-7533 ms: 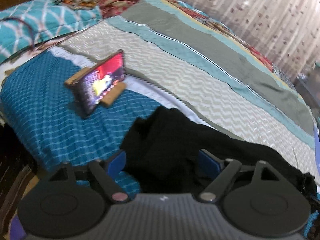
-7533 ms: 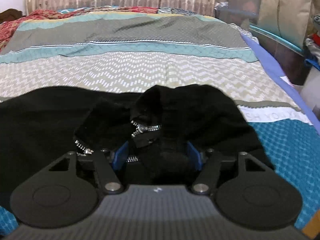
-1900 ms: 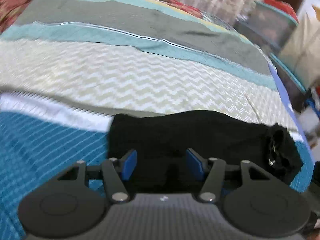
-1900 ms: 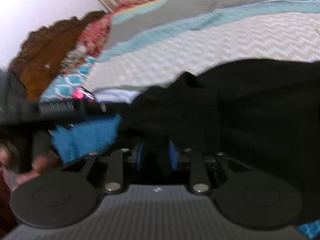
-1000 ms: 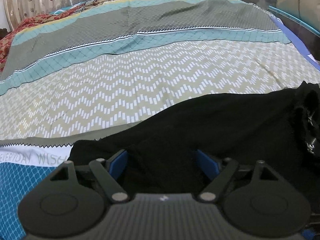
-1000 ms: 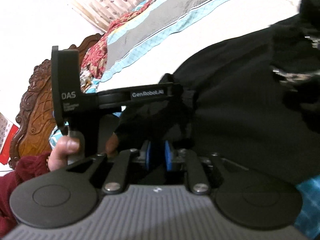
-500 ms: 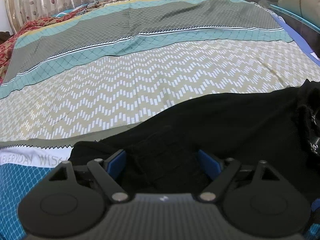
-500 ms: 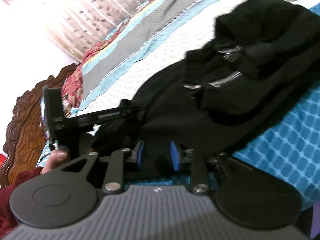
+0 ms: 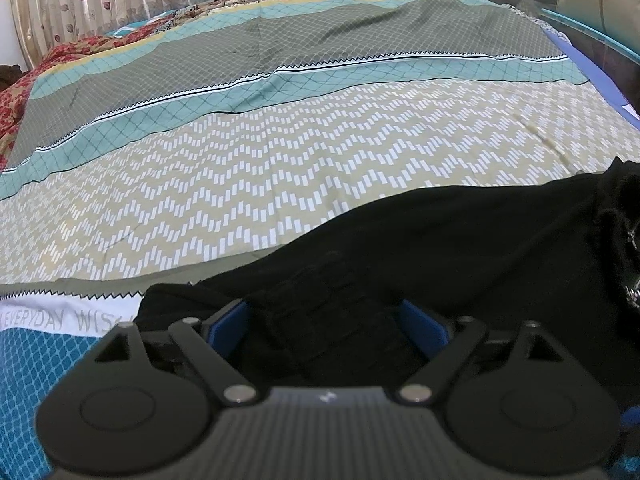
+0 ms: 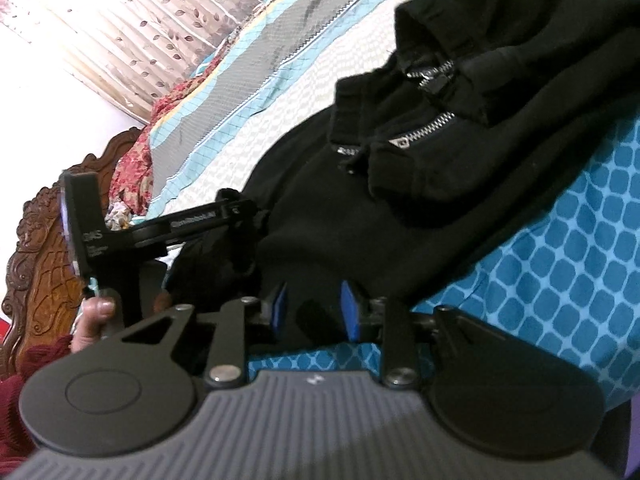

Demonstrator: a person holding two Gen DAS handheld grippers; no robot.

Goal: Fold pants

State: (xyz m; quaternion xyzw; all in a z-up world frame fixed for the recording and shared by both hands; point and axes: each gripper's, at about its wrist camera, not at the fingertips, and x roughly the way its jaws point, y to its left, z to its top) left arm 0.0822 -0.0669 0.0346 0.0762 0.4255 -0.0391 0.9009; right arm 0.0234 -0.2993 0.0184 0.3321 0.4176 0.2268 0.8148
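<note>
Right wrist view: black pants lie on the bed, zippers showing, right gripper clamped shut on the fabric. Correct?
Not quite. In the right wrist view the right gripper is open; its jaws have just been opening, with the edge of the black pants between them, unpinched. Bed and zippers are right.

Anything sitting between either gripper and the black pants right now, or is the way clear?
Nothing visible. The left gripper stands wide with the black pants directly between its fingers. The right gripper, jaws just opening, straddles the pants' near edge on the bedspread.
</note>
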